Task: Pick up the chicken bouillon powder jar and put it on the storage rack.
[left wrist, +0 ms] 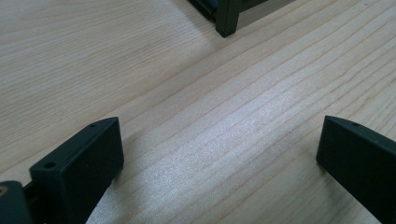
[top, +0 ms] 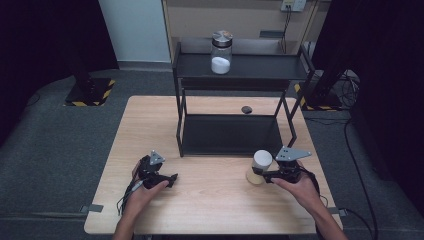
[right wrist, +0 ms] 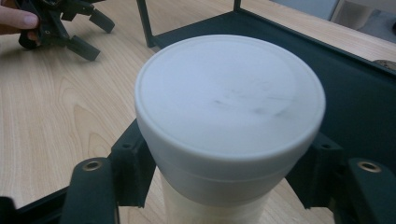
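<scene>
Right gripper view: right gripper [right wrist: 219,186] clamped on the white-lidded jar [right wrist: 229,116], pads pressing its body just under the lid; jar stands on the tabletop [top: 210,195] at the front right, just before the black shelf rack [top: 230,135]; looks like light rigid plastic, smooth sides, likely slippery; grip below the lid rim is sensible, rim should stop it sliding down; keep it upright; left gripper [top: 162,178] rests wide open on the tabletop, holding nothing.
</scene>
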Demonstrator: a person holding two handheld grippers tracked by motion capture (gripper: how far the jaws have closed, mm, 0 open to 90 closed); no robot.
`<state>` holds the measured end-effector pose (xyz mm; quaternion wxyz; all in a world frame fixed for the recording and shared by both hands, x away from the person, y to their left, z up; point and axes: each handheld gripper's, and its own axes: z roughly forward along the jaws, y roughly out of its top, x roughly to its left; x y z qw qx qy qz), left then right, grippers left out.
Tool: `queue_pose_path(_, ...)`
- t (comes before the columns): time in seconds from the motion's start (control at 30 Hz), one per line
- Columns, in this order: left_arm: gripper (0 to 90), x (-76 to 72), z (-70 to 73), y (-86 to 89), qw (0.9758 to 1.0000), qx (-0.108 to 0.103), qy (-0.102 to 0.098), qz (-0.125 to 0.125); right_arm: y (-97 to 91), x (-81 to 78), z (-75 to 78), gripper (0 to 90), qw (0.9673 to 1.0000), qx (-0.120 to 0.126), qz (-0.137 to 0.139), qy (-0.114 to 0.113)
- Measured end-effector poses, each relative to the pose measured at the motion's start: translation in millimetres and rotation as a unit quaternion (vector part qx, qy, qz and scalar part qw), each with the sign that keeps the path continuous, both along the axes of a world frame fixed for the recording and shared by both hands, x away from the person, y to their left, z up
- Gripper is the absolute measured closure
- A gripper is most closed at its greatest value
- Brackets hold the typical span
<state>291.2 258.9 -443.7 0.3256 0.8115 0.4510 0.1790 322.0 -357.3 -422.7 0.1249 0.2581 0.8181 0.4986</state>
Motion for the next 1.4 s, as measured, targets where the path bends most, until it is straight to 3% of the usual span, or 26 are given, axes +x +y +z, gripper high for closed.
queue_pose_path(0.47, 0.0, 0.0, 0.0, 0.0, 1.0000, 0.000, 0.000, 0.000, 2.0, -4.2, 0.6, 35.9, 0.9998, -0.010, 0.002, -0.017)
queue_pose_path(0.93, 0.0, 0.1, 0.0, 0.1, 1.0000, 0.000, 0.000, 0.000, -3.9, 3.5, 10.0, 35.9, 0.9982, -0.017, 0.057, -0.006)
queue_pose_path(1.1, 0.0, 0.1, 0.0, 0.1, 1.0000, 0.000, 0.000, 0.000, -1.9, 6.5, 17.5, 35.9, 0.9979, -0.027, 0.059, -0.009)
queue_pose_path(1.4, 0.0, 0.1, 0.1, 0.1, 1.0000, 0.000, 0.000, 0.000, -5.7, 22.0, 36.3, 35.9, 0.9981, -0.018, 0.058, -0.006)
